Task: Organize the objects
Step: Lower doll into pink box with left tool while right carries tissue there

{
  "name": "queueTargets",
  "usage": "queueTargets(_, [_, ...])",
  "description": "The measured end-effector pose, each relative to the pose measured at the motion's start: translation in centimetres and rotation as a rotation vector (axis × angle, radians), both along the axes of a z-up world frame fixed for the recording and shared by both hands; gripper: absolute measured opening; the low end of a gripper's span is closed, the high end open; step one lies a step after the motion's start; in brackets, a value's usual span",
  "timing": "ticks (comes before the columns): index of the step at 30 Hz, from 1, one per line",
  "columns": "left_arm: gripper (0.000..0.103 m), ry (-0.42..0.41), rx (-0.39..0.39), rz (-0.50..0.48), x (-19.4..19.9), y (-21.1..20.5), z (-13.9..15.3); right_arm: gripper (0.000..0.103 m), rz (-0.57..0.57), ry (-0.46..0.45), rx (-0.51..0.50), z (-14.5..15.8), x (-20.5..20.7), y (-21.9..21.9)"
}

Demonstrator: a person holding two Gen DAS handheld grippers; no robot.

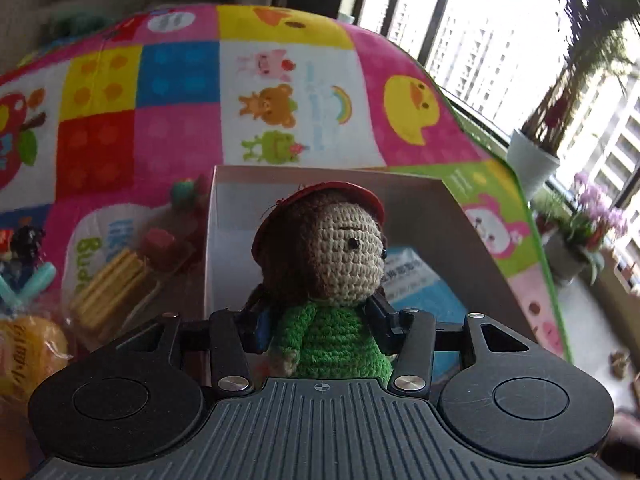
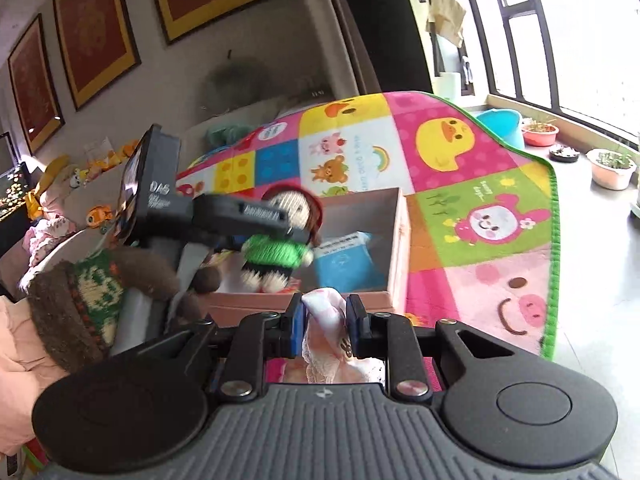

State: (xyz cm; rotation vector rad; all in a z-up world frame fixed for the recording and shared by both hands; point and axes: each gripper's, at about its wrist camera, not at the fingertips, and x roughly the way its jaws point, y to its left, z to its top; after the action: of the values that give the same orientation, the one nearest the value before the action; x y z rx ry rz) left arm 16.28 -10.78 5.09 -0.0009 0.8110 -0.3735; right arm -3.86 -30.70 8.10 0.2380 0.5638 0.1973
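The crocheted doll (image 1: 320, 276) is clamped at its neck between the left gripper (image 1: 320, 320) fingers, held above the open box (image 2: 396, 236); a pink cloth toy (image 2: 326, 320) is pinched between the right gripper (image 2: 326, 322) fingers, near the box's front wall.

A home living room; a children's play mat (image 2: 460, 200) on the floor; framed pictures (image 2: 92, 32); potted plants (image 2: 612, 166).

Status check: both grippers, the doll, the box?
Left gripper shut on crochet doll, held above open box. Right gripper shut on white-pink cloth. Blue packet already in box; nothing blocking.
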Motion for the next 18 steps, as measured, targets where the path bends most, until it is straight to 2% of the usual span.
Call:
queueTargets(1, [0.053, -0.006, 0.029, -0.005, -0.8, 0.1, 0.1, 0.021, -0.01, 0.013, -0.001, -0.3, 0.3, -0.2])
queueTargets(4, [0.052, -0.02, 0.029, -0.023, -2.2, 0.8, 0.8, 0.021, -0.022, 0.039, 0.011, -0.9, 1.2, -0.2])
queueTargets(8, [0.052, -0.18, 0.112, -0.033, -4.7, 1.4, 3.3, 0.021, -0.003, 0.03, 0.01, -1.0, 1.5, 1.0])
queueTargets(10, [0.052, -0.233, 0.063, -0.011, -5.8, 2.7, 4.6, 0.021, 0.007, 0.022, 0.008, -0.8, 1.4, 1.5])
queueTargets(13, [0.052, -0.235, -0.04, 0.023, -7.4, 5.3, 5.6, 0.021, 0.017, 0.017, 0.008, -0.2, 1.4, 1.7])
queueTargets(18, [0.051, -0.189, -0.167, 0.058, -10.5, 9.8, 3.8, 0.021, 0.031, 0.007, 0.031, 2.0, 4.3, 1.3])
